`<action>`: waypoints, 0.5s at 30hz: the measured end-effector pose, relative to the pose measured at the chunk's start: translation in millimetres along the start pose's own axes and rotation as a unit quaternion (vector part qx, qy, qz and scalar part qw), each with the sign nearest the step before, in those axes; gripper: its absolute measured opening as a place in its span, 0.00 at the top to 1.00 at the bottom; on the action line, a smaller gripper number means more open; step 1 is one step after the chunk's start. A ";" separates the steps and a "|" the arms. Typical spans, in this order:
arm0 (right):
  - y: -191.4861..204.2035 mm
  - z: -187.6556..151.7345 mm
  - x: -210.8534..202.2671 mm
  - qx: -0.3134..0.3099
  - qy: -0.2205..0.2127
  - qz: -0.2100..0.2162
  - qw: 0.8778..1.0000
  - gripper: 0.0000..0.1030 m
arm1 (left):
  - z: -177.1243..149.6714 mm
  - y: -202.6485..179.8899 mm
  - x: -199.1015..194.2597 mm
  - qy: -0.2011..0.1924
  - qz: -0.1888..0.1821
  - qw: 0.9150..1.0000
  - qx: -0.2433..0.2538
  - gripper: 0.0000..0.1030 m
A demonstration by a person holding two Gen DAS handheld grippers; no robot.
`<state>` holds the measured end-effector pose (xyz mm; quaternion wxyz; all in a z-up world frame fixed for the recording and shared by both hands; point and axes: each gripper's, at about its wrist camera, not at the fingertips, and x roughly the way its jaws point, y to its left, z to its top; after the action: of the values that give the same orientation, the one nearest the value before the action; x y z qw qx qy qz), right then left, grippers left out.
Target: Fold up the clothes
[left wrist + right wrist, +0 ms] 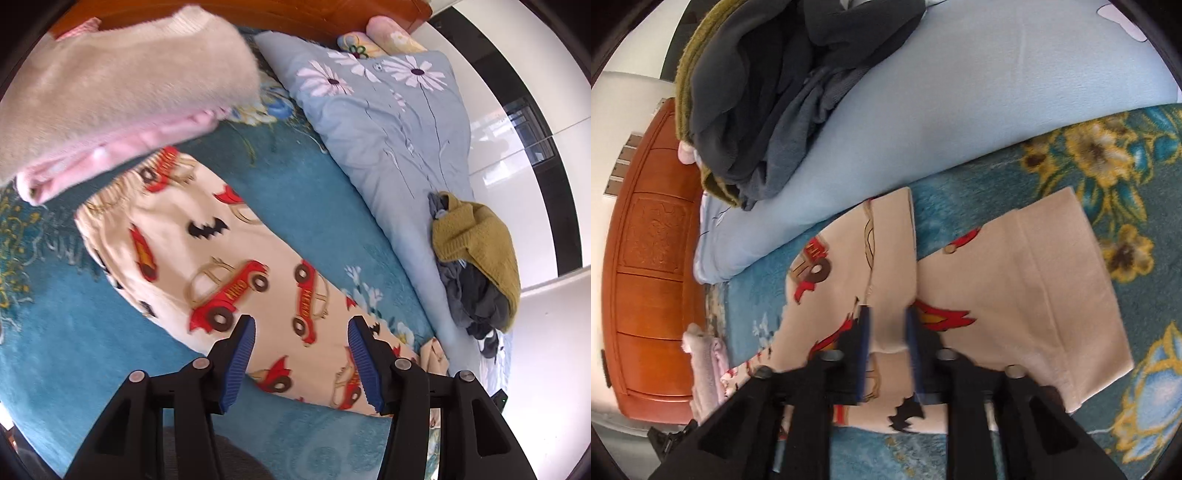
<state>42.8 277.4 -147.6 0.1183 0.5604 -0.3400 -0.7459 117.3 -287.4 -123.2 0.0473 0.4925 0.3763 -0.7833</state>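
Observation:
Cream pants with red cars and black bats (236, 254) lie flat on the teal floral blanket (59, 332). In the left wrist view my left gripper (301, 328) hangs open above the leg part, holding nothing. In the right wrist view the pants' two leg ends (1015, 280) spread apart. My right gripper (888, 317) is low over the inner edge of the left leg, blurred, its blue pads a narrow gap apart with cream cloth between them. Whether they pinch the cloth is unclear.
A folded beige and pink stack (122, 96) sits at the far left near the wooden headboard (258, 11). A light blue flowered duvet (388, 122) lies on the right, with a pile of mustard and dark grey clothes (476, 258) on it.

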 end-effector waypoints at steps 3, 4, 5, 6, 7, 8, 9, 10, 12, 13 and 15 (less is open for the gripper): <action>9.7 -1.7 -30.7 -0.023 -0.030 0.038 0.999 0.98 | -13.3 -25.8 27.7 0.030 -0.006 0.999 0.023 0.45; 10.3 -2.1 -43.3 -0.030 -0.039 0.044 0.998 0.98 | -17.8 -33.0 36.3 0.037 -0.007 0.999 0.031 0.45; 10.3 -2.7 -56.0 -0.036 -0.048 0.048 0.997 0.98 | -21.2 -35.7 43.2 0.039 -0.003 0.999 0.034 0.45; 6.6 -2.7 -67.6 -0.042 -0.058 0.040 0.997 0.98 | -24.5 -38.3 50.0 0.040 0.001 0.999 0.036 0.45; 1.1 -2.4 -78.6 -0.046 -0.068 0.027 0.996 0.98 | -27.9 -41.0 56.9 0.041 0.005 0.998 0.039 0.45; -6.6 -1.5 -86.5 -0.046 -0.072 0.010 0.996 0.98 | -31.2 -43.6 63.8 0.042 0.009 0.998 0.042 0.45; -16.4 -0.6 -89.3 -0.047 -0.069 -0.018 0.996 0.98 | -34.6 -46.3 70.6 0.043 0.013 0.998 0.044 0.45; -26.6 0.2 -90.3 -0.050 -0.064 -0.051 0.995 0.98 | -38.0 -48.9 77.5 0.045 0.018 0.998 0.047 0.45; -43.6 -2.4 -84.8 -0.045 -0.043 -0.080 0.995 0.98 | -44.4 -53.5 90.6 0.047 0.025 0.997 0.052 0.45; -51.7 -4.2 -81.4 -0.041 -0.032 -0.090 0.995 0.98 | -46.3 -51.6 93.6 0.049 0.026 0.997 0.050 0.45; -64.4 -7.7 -78.2 -0.035 -0.022 -0.103 0.994 0.98 | -47.4 -47.7 96.4 0.052 0.023 0.997 0.043 0.45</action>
<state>89.9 365.8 -130.8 0.0527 0.5715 -0.2562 -0.7778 81.7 -194.6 -186.1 0.0244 0.5429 0.3330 -0.7706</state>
